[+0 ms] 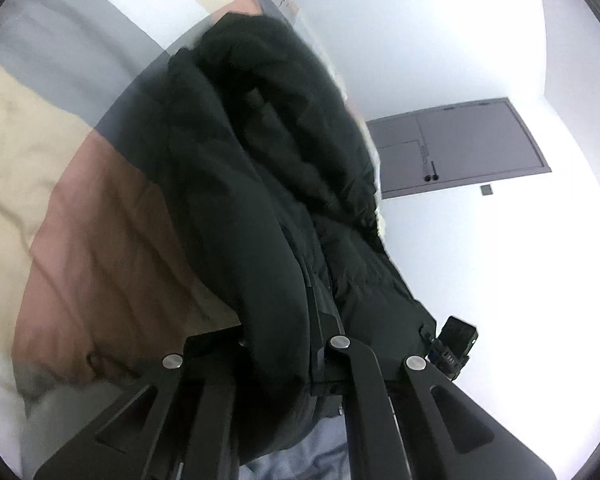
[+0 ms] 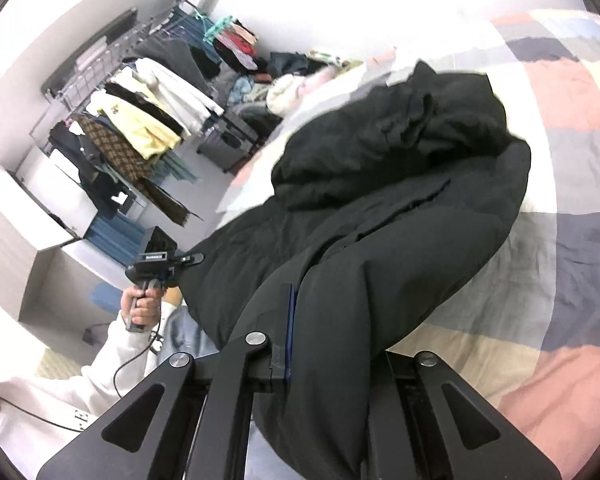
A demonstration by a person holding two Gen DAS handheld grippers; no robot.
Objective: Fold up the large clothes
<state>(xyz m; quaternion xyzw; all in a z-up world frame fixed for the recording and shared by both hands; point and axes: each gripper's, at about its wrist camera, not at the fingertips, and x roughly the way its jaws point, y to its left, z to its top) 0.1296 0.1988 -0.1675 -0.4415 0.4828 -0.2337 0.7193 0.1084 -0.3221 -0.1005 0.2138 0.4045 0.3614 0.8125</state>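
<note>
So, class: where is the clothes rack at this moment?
The clothes rack shows only in the right wrist view, upper left, against the wall beyond the bed, left of the black coat.

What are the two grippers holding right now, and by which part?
Both the left gripper and the right gripper grip the black padded coat by its near edge.
</note>
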